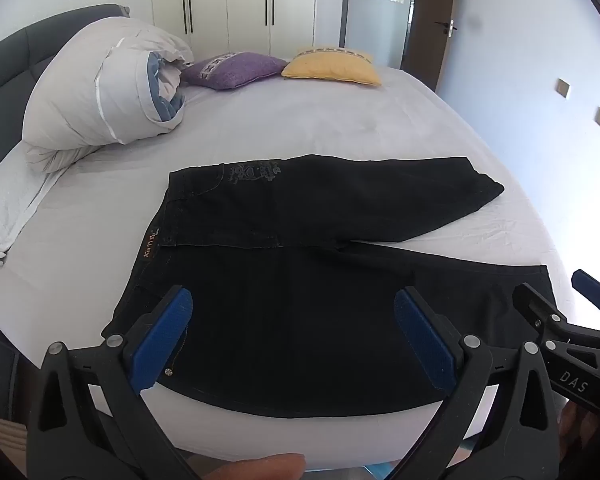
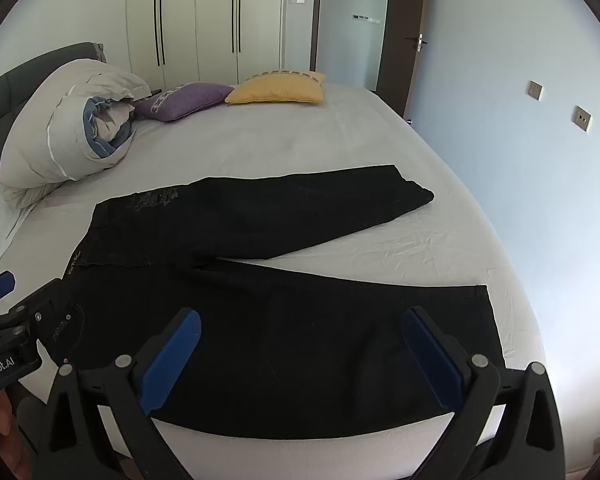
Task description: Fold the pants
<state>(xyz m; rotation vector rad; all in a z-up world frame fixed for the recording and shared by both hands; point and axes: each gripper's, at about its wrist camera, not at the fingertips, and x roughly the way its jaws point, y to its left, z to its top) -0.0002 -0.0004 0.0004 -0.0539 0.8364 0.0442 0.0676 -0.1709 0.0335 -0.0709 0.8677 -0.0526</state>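
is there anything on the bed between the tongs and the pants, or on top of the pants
Nothing visible. The black pants lie flat and bare on the bed sheet. Left tongs and right tongs hover open above the near leg. The pillows and rolled duvet sit farther back.

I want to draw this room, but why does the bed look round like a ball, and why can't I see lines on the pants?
In both wrist views the fisheye lens bends the bed edge and darkens the corners. In the left wrist view the black pants are too dark for folds to show; only the waist label stands out. In the right wrist view the right wall looks washed out with brightness.
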